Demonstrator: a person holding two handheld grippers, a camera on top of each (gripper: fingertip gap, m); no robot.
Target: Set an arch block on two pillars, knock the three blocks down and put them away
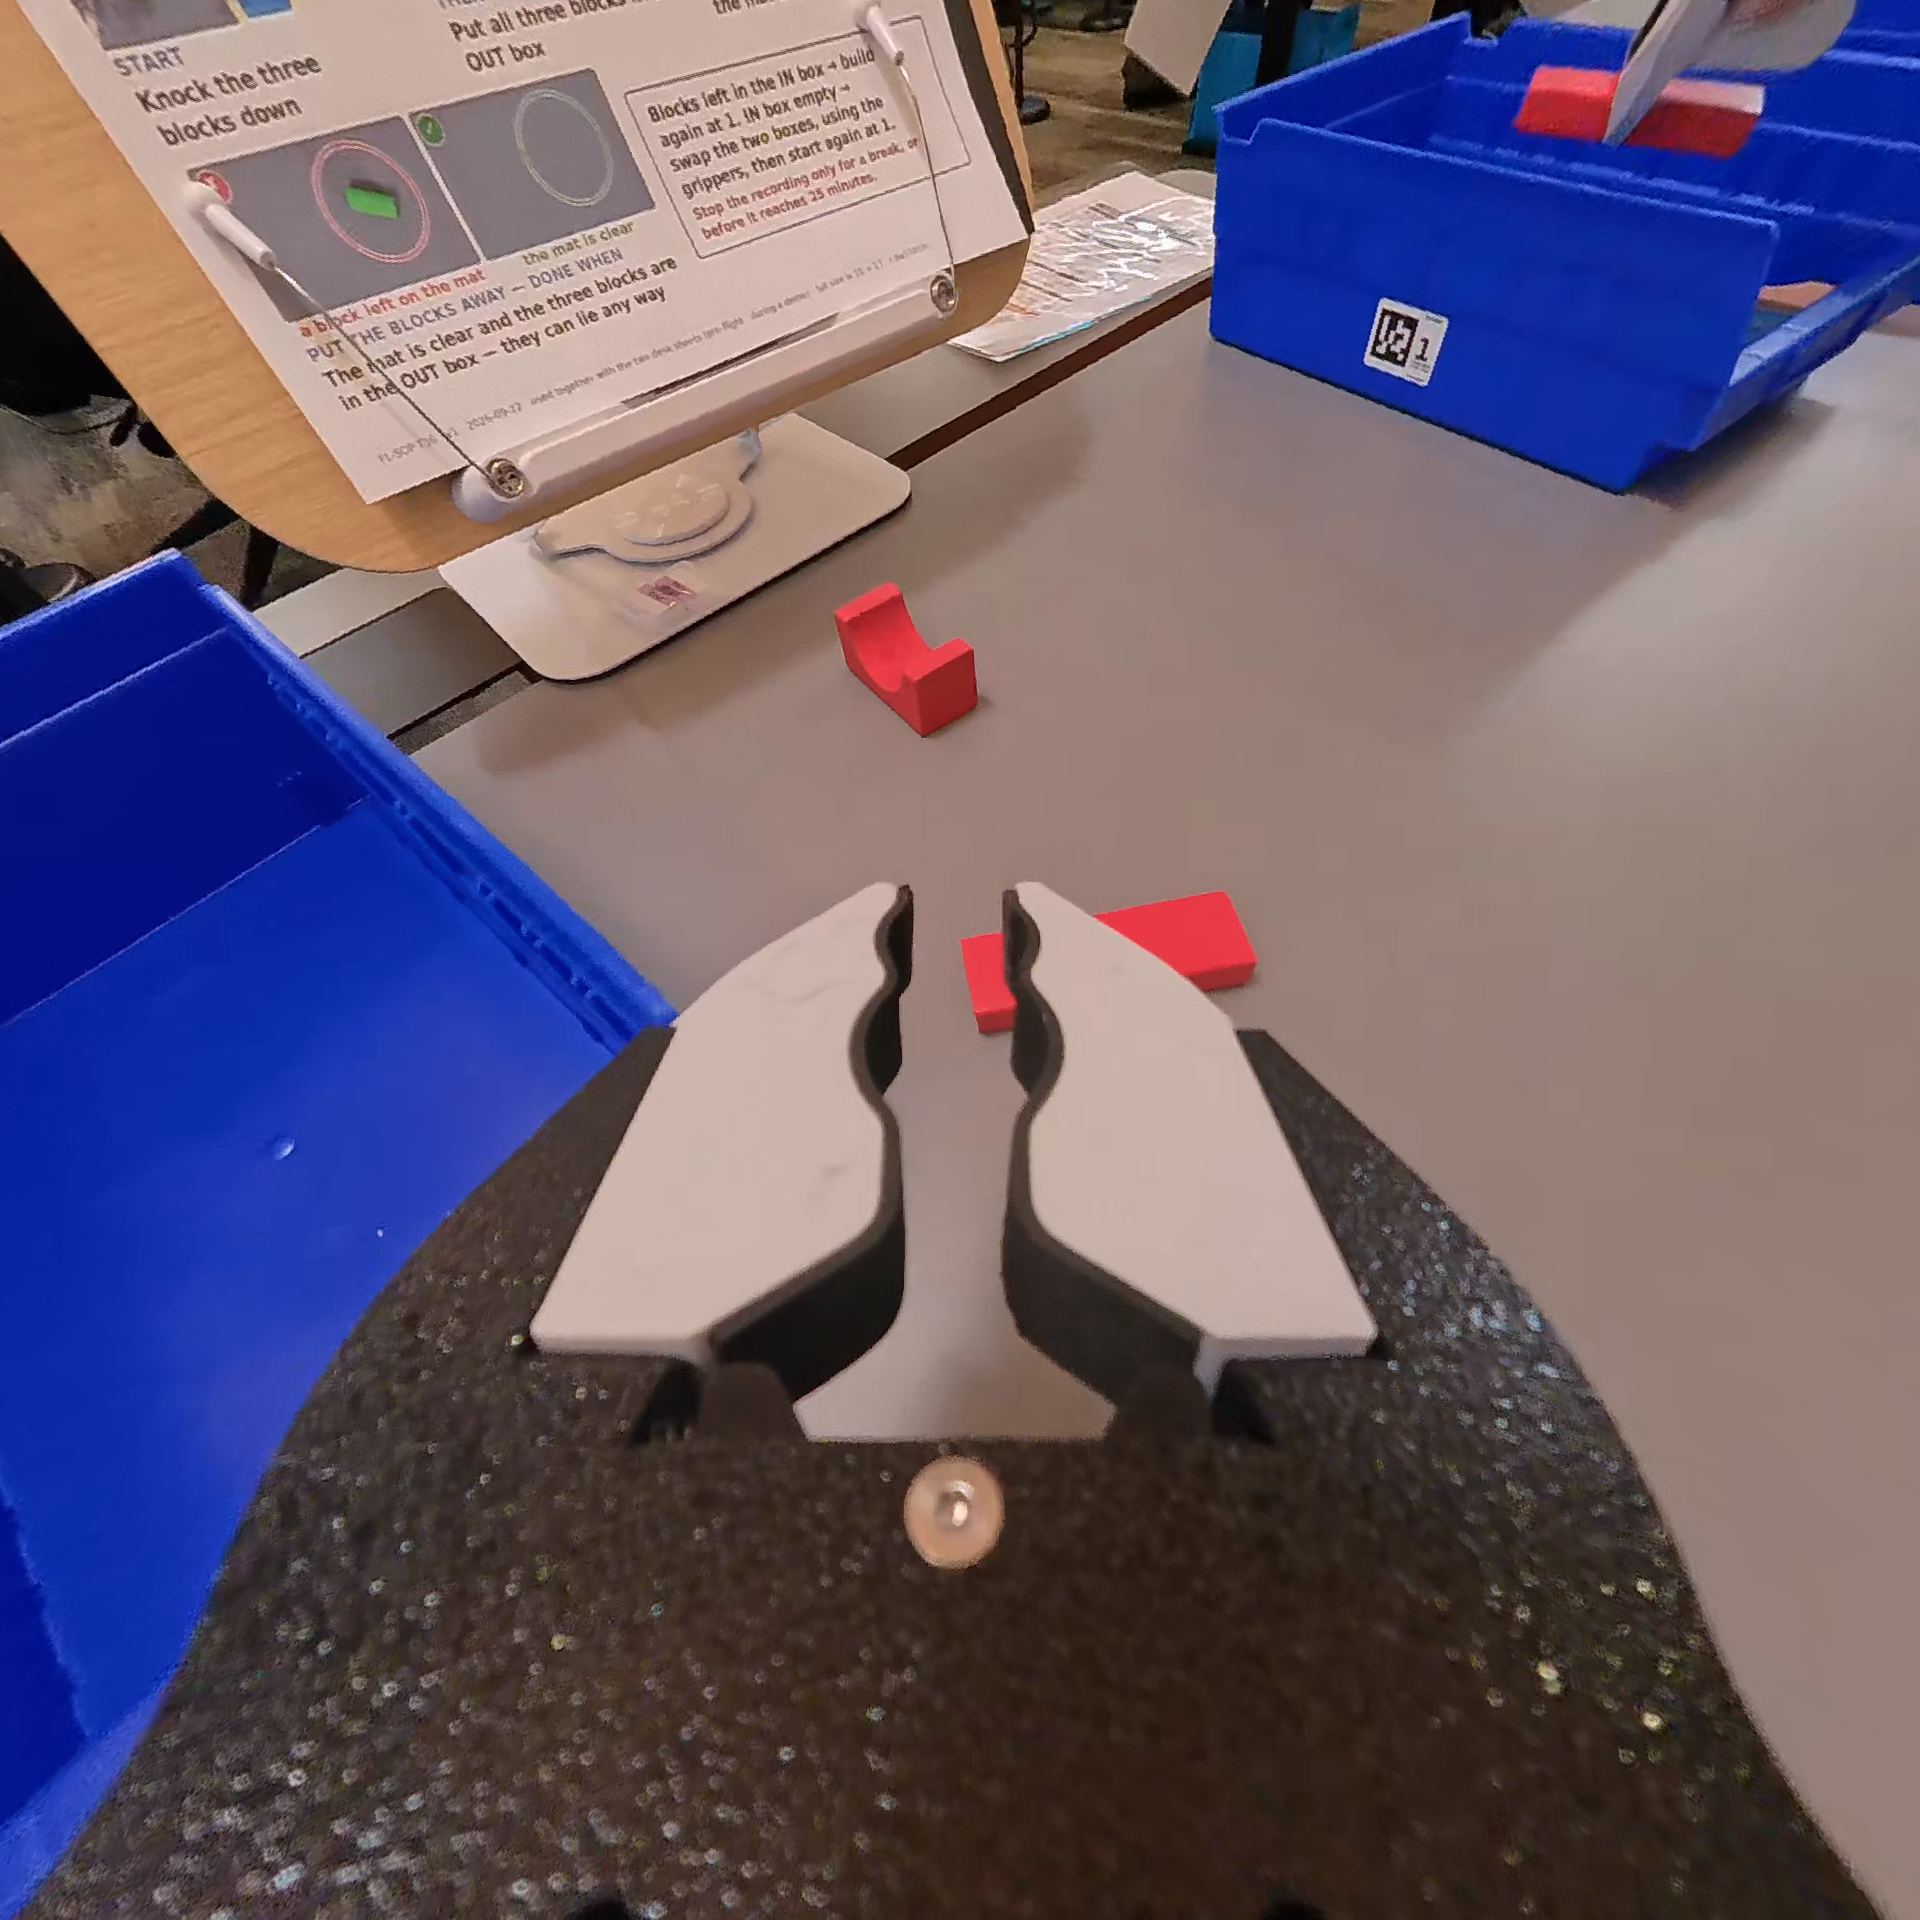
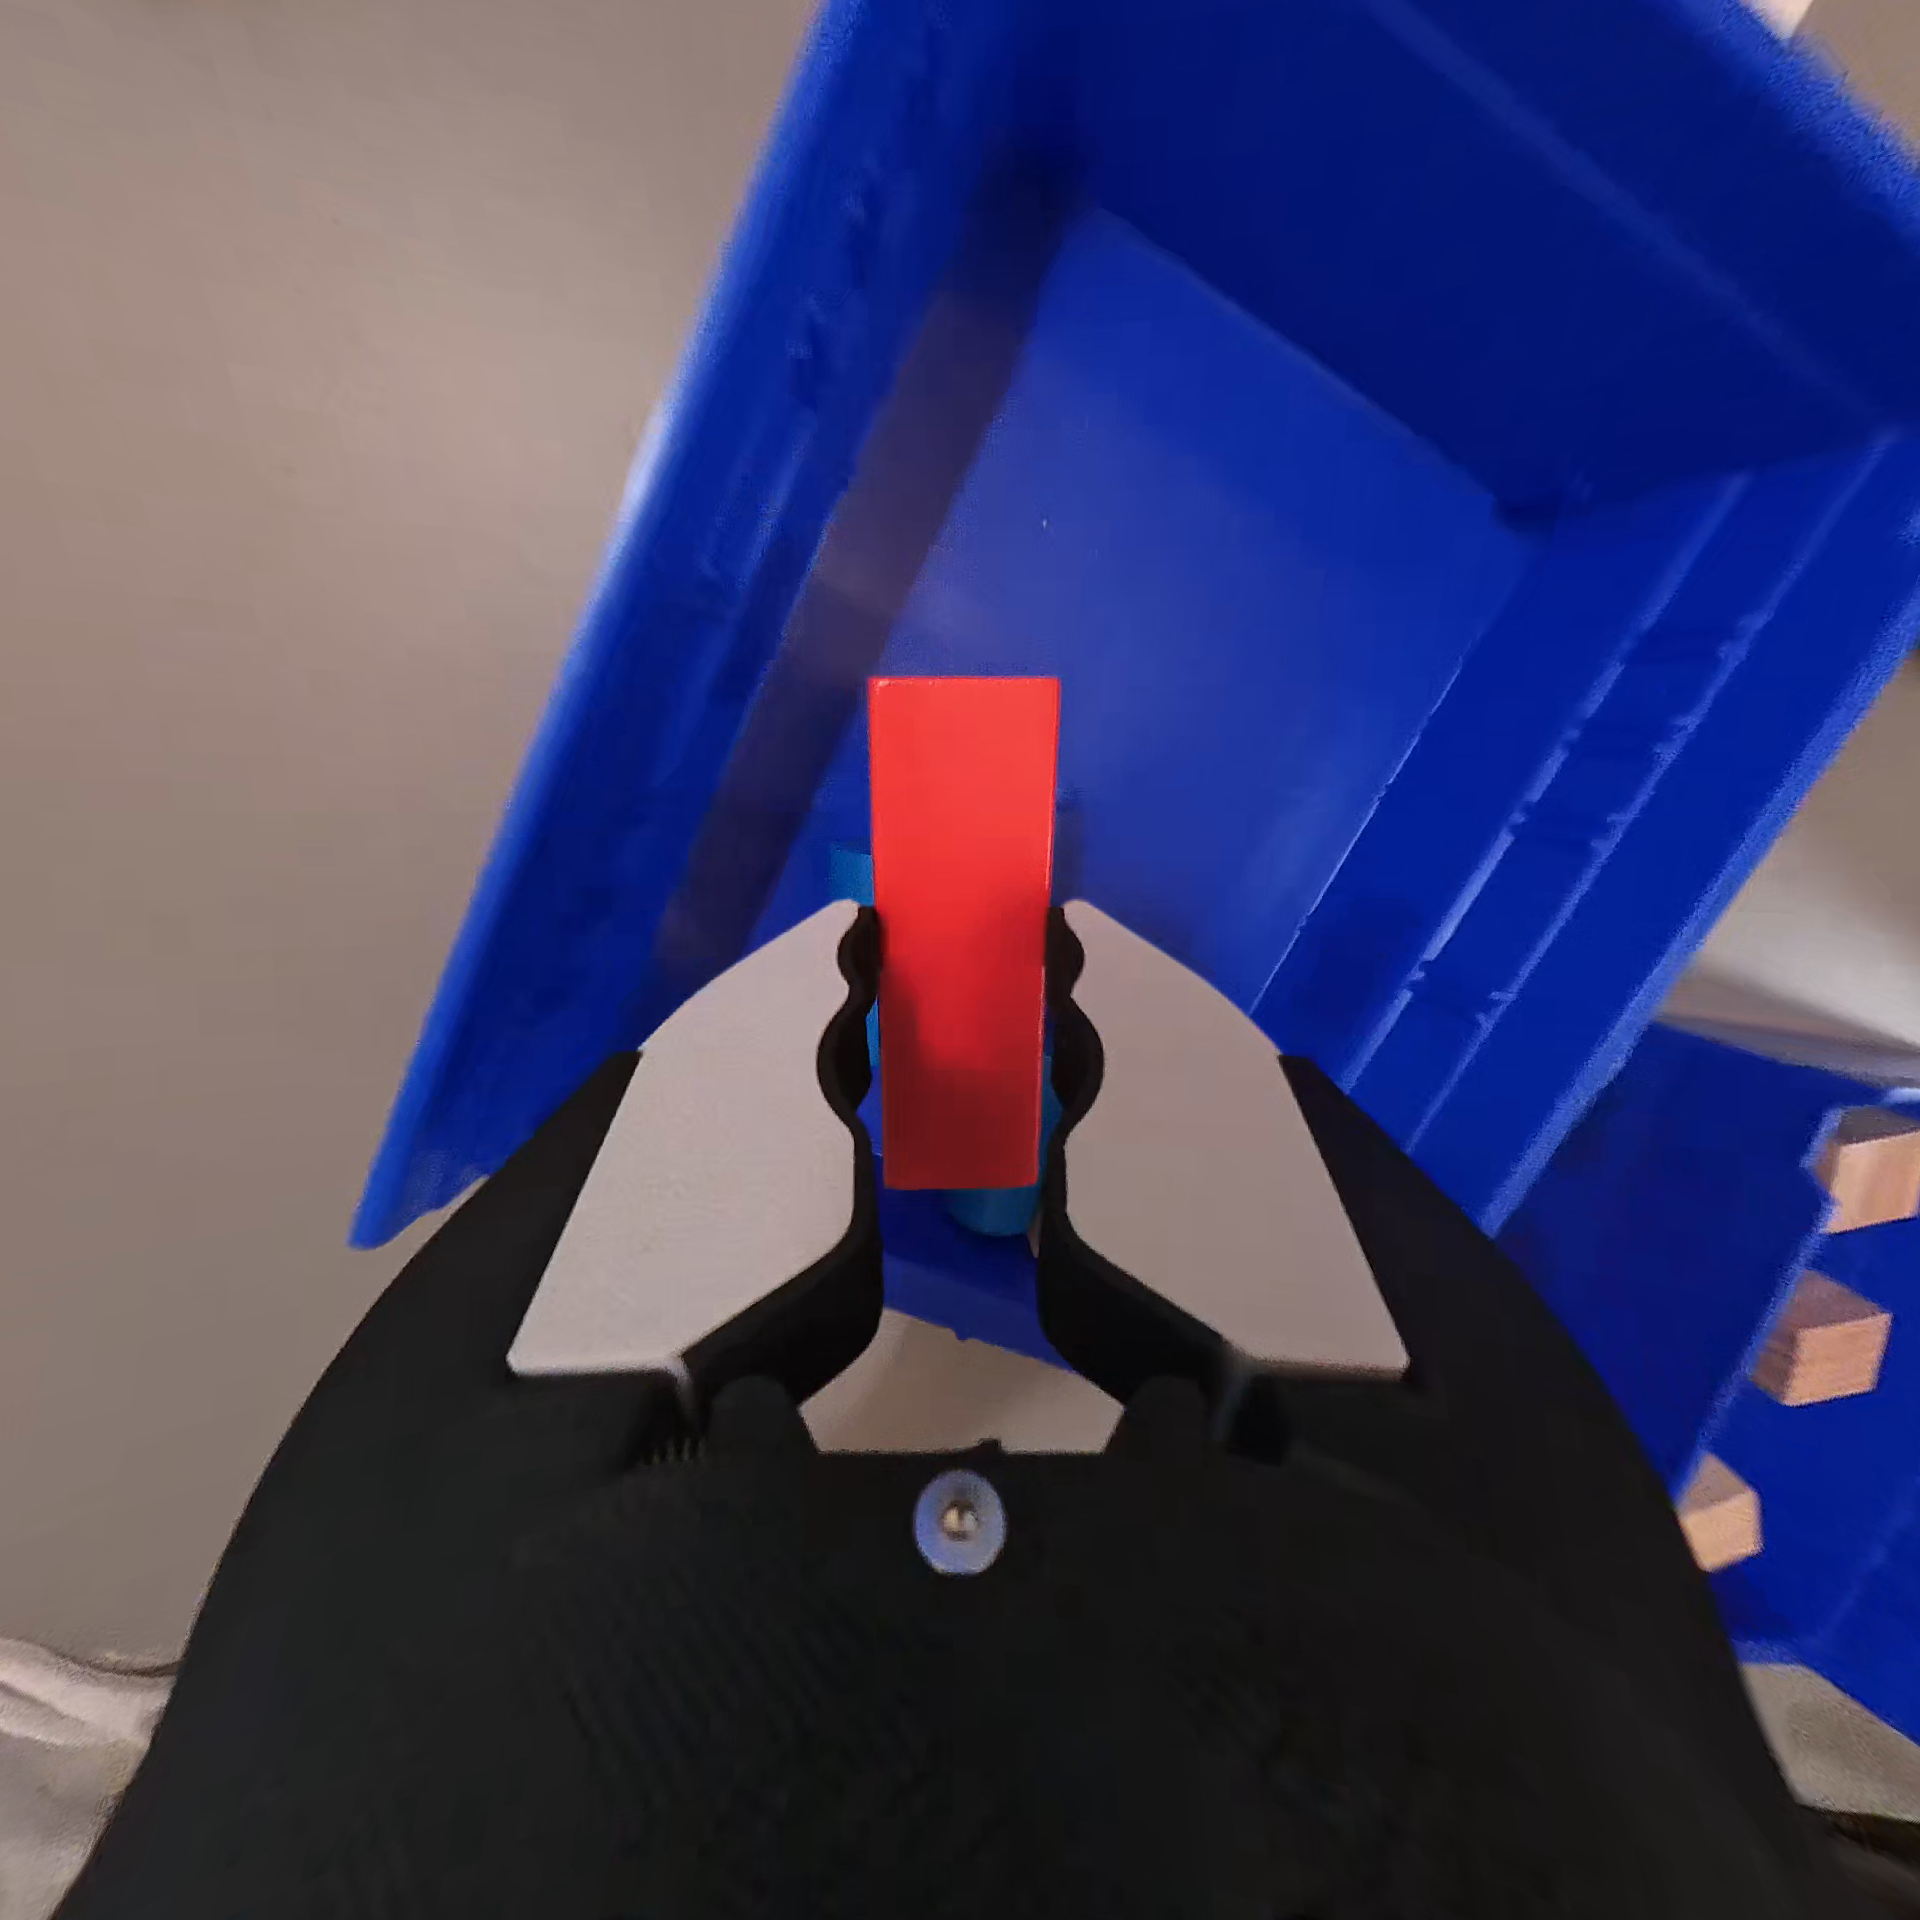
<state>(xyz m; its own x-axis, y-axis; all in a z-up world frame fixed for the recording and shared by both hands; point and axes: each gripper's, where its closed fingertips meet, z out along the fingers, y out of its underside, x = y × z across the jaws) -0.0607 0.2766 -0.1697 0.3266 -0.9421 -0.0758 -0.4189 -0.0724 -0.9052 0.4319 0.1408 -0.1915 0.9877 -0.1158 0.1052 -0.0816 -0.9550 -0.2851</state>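
My left gripper (image 1: 958, 906) is open and empty, low over the grey table, with a flat red block (image 1: 1174, 940) just beyond and partly under its right finger. A red arch-shaped block (image 1: 906, 661) lies farther ahead. My right gripper (image 2: 961, 914) is shut on a long red block (image 2: 961, 914) and holds it over the inside of a blue bin (image 2: 1195, 582). A blue piece (image 2: 987, 1210) shows under the held block. In the left wrist view the right gripper (image 1: 1652, 83) and its red block (image 1: 1569, 104) show over the far blue bin (image 1: 1486, 281).
Another blue bin (image 1: 239, 987) stands close at the left. A tilted stand with an instruction sheet (image 1: 540, 229) stands at the back left, with a plastic-wrapped sheet (image 1: 1101, 260) beside it. Several wooden blocks (image 2: 1829, 1351) lie in a neighbouring bin at the right.
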